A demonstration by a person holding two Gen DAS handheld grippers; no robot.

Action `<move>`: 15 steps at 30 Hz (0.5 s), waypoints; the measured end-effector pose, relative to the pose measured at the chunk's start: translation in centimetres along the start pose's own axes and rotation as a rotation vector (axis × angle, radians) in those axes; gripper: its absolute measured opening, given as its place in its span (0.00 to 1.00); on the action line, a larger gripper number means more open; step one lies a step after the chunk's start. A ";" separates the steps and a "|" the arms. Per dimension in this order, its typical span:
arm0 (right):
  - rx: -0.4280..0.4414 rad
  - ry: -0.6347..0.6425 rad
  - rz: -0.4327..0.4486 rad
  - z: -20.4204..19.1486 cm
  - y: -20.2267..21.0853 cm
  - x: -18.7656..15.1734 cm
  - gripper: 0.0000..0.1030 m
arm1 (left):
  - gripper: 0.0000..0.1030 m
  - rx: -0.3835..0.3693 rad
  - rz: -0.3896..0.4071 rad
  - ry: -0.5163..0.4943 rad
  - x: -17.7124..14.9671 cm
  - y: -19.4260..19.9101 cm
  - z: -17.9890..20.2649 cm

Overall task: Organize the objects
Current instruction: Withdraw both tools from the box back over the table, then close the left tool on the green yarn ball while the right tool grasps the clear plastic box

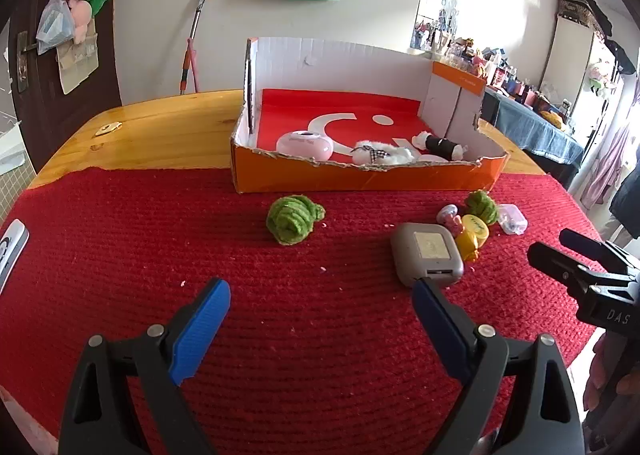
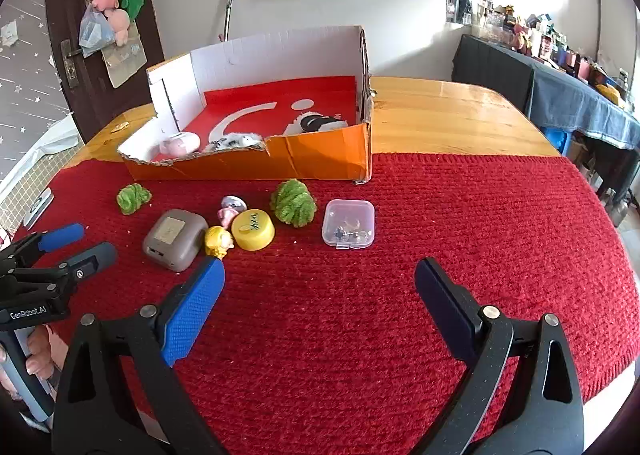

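An orange cardboard box (image 1: 360, 177) (image 2: 280, 167) stands at the mat's far edge and holds a pink oval case (image 1: 305, 145), a white fluffy toy (image 1: 382, 153) and a black-and-white plush (image 1: 440, 143). On the red mat lie two green yarn balls (image 1: 294, 218) (image 2: 294, 201), a grey case (image 1: 428, 253) (image 2: 174, 237), a yellow round tin (image 2: 253, 229), a small yellow figure (image 2: 218, 241), a pink figure (image 2: 229, 211) and a clear plastic box (image 2: 350, 228). My left gripper (image 1: 320, 329) is open and empty above the mat. My right gripper (image 2: 320, 313) is open and empty.
The red knitted mat (image 1: 120, 255) covers the near part of a wooden table (image 1: 160, 135). A silver device (image 1: 10, 251) lies at the mat's left edge. A door with hanging toys is at the far left, a cluttered side table at the far right.
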State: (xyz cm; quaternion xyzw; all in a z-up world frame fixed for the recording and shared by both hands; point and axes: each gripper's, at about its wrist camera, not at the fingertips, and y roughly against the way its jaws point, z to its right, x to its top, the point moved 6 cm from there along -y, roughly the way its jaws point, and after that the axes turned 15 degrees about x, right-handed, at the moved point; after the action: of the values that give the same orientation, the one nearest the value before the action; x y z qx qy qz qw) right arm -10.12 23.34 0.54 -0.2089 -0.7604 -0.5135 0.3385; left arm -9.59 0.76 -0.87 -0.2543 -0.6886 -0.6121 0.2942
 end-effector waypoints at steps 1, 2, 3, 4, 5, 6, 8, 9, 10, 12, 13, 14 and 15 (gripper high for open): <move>-0.005 -0.001 -0.002 0.1 -0.1 0.1 0.95 | 0.91 0.005 -0.001 -0.003 0.1 -0.1 0.0; -0.009 -0.002 -0.003 0.3 -0.2 0.1 0.95 | 0.91 0.007 -0.002 -0.004 0.1 -0.3 0.0; -0.012 -0.004 -0.005 0.4 -0.2 0.2 0.95 | 0.91 0.010 -0.003 -0.006 0.2 -0.4 0.0; -0.015 -0.007 -0.005 0.5 -0.3 0.3 0.95 | 0.91 0.013 -0.005 -0.007 0.2 -0.6 -0.1; -0.016 -0.010 -0.006 0.7 -0.4 0.4 0.95 | 0.91 0.016 -0.008 -0.007 0.3 -0.7 -0.2; -0.017 -0.013 -0.008 0.7 -0.5 0.5 0.95 | 0.91 0.018 -0.011 -0.007 0.3 -0.9 -0.2; -0.019 -0.016 -0.013 0.9 -0.7 0.6 0.95 | 0.91 0.021 -0.017 -0.006 0.5 -1.2 -0.3; -0.019 -0.016 -0.014 0.9 -0.8 0.6 0.95 | 0.91 0.023 -0.018 -0.006 0.5 -1.3 -0.4; -0.019 -0.015 -0.018 1.0 -0.9 0.7 0.95 | 0.91 0.025 -0.020 -0.006 0.6 -1.5 -0.4; -0.021 -0.014 -0.023 1.1 -1.1 0.7 0.95 | 0.91 0.028 -0.024 -0.006 0.7 -1.7 -0.5; -0.020 -0.014 -0.026 1.1 -1.2 0.7 0.95 | 0.91 0.030 -0.025 -0.006 0.7 -1.9 -0.5; -0.020 -0.014 -0.029 1.2 -1.3 0.8 0.95 | 0.91 0.030 -0.026 -0.005 0.8 -2.0 -0.6; -0.019 -0.014 -0.031 1.2 -1.5 0.8 0.95 | 0.91 0.030 -0.027 -0.006 0.8 -2.0 -0.6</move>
State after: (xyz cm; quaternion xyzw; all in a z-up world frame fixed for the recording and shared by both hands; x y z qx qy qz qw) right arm -12.01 23.87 -0.08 -0.2038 -0.7611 -0.5243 0.3231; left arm -11.57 -0.05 -1.66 -0.2422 -0.7020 -0.6048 0.2877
